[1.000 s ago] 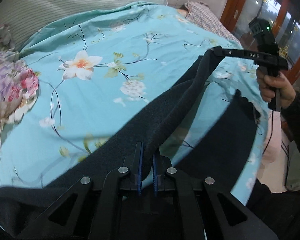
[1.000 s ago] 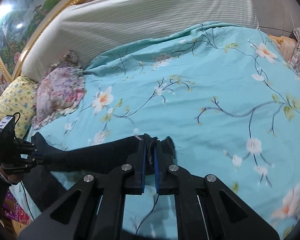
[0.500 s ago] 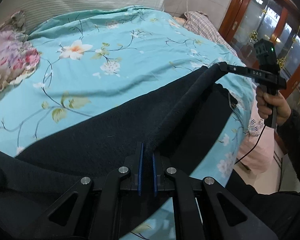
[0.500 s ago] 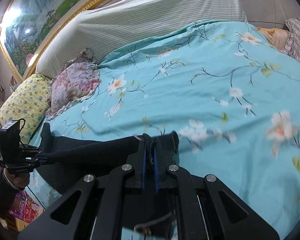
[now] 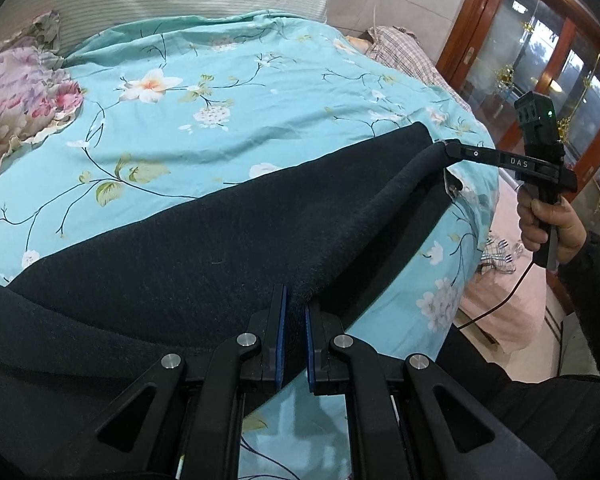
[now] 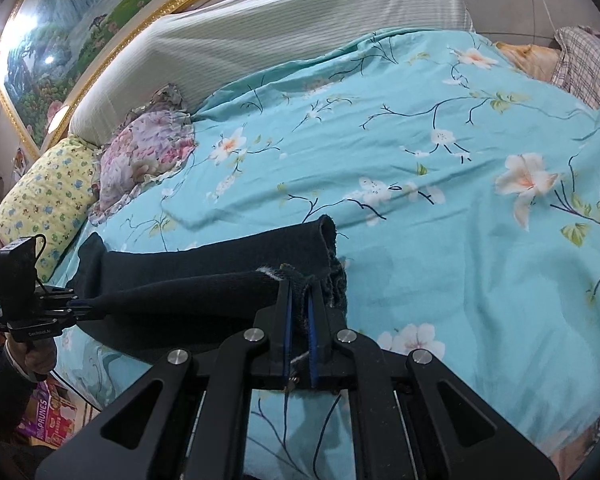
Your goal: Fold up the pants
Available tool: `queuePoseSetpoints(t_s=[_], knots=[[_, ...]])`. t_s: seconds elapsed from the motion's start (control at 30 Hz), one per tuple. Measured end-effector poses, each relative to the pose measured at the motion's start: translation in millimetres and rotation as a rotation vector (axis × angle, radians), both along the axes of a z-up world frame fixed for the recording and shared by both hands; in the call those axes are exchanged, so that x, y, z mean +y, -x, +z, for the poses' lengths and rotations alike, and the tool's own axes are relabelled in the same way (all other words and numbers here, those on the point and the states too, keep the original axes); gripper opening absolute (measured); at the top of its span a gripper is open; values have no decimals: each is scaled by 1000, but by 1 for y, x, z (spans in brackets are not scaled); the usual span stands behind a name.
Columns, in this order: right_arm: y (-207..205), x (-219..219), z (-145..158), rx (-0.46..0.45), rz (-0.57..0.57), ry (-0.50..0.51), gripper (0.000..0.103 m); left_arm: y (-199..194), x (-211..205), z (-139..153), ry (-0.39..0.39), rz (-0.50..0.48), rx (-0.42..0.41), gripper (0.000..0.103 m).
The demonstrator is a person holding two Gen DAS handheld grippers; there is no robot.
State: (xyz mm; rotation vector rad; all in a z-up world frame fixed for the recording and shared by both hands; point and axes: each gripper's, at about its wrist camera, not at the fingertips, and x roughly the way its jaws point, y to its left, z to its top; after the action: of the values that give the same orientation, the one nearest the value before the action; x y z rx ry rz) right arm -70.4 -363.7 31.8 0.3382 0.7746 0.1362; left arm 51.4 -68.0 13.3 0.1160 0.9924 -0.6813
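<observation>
left gripper [image 5: 294, 320] clamped tight on the pants [image 5: 204, 248], fingers nearly together; right gripper [image 6: 299, 304] pinching the other end the same way, right hand [image 5: 548, 220] wrapped round its handle

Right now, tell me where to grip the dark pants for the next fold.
Probably keep the raised edge of the pants: left gripper clamps one end, right gripper the other. It stands as a ridge above the bedspread, so fingers close from either side.
</observation>
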Motion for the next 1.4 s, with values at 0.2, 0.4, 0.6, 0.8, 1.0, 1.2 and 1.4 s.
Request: queuePoseSetpoints(t_s=[0.2,0.4,0.6,0.8,1.0,1.2,1.4], knots=[[2,4,-8,39,-5,40,7,0,-5,-20,-27,-3,30,8],[5,5,-18,91,-24,38,12,4,-4,-35,-21,19,75,23],[25,1,-4,76,-81,53,50,16,15,-30,61,84,95,41],[31,11,21,-5,-79,34,50,24,45,-18,101,233,92,53],[9,52,26,-40,45,-27,50,20,94,-9,112,457,94,54],[-21,108,14,-18,204,-63,50,4,142,5,85,612,89,58],[-43,153,2,19,327,-94,50,-20,184,18,69,734,101,61]])
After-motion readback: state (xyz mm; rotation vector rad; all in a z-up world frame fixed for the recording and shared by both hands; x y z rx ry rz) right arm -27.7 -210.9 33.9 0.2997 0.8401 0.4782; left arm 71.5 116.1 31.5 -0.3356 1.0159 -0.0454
